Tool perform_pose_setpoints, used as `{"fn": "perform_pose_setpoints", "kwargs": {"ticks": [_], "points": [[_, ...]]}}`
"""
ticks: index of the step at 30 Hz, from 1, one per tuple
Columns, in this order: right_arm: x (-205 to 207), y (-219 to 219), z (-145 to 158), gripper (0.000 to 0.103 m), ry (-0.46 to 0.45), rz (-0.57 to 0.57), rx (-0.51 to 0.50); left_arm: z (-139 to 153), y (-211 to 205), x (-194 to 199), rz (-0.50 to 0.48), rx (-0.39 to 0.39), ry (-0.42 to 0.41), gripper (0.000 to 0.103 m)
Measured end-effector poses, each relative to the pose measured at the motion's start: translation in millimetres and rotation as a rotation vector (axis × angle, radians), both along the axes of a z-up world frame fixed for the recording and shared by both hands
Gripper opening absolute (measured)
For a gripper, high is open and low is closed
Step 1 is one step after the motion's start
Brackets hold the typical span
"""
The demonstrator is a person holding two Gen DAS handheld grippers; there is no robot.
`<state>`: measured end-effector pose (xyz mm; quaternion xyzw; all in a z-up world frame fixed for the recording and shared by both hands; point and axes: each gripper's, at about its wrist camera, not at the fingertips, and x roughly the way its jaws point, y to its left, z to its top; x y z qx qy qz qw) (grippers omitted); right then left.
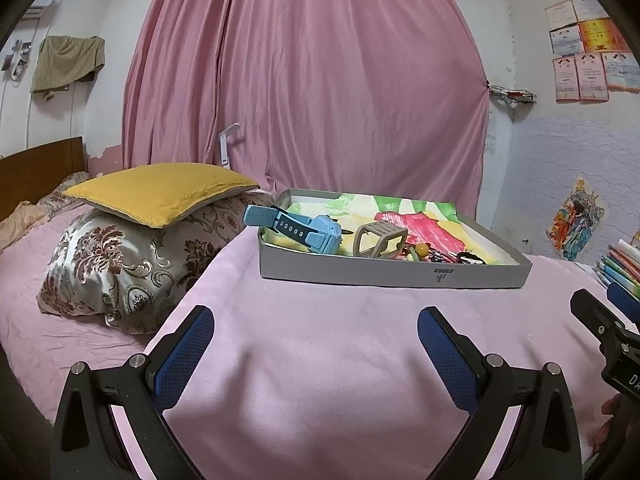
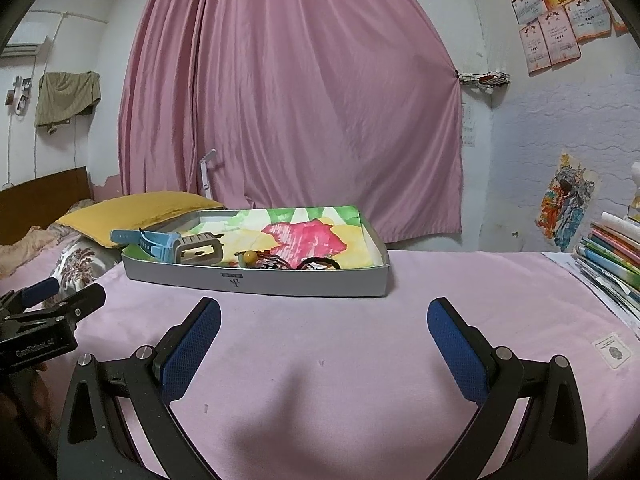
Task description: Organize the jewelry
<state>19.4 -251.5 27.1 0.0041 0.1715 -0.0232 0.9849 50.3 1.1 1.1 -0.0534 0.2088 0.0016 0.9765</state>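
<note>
A shallow grey box [image 1: 392, 274] [image 2: 260, 280] lined with a colourful painted sheet rests on the pink cloth. In it lie a light-blue watch [image 1: 300, 230] [image 2: 160, 242], a beige watch strap [image 1: 378, 240] [image 2: 200, 252], a yellow bead [image 1: 422, 249] [image 2: 251, 256] and several small dark pieces [image 1: 468, 258] [image 2: 316, 264]. My left gripper [image 1: 316, 320] is open, short of the box, nothing between its blue pads. My right gripper [image 2: 324, 312] is open too, just in front of the box, holding nothing. Each gripper shows at the edge of the other's view.
A yellow cushion [image 1: 160, 192] lies on a floral pillow [image 1: 116, 268] at the left on the bed. A stack of books [image 2: 612, 256] stands at the right edge. A pink curtain [image 1: 304, 80] hangs behind. A small label [image 2: 612, 350] lies on the cloth.
</note>
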Motion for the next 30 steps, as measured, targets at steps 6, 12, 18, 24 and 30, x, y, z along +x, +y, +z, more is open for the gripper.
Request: {"fn": "perform_pose_setpoints", "kwargs": {"ticks": [6,12,18,24,30], "points": [[0.7,-0.2,0.1,0.101,0.003,0.000,0.001,0.2,-0.1,-1.6,-0.001,0.005,-0.005,0.102],[0.8,0.0,-0.1,0.101,0.004,0.000,0.001,0.7,-0.4,-1.8,-0.001,0.005,-0.006,0.102],[1.0,-0.2,-1.0,0.101,0.007,0.001,0.001,0.6,-0.7,-2.0,-0.001,0.006,-0.006,0.102],[0.7,0.0,-1.8,0.101,0.009,0.000,0.001,0.5,-0.5,-1.8,-0.002,0.005,-0.006,0.102],[1.0,-0.3,-1.2,0.101,0.009,-0.001,0.000,0.7,-0.8,-2.1,-0.002,0.005,-0.006,0.102]]}}
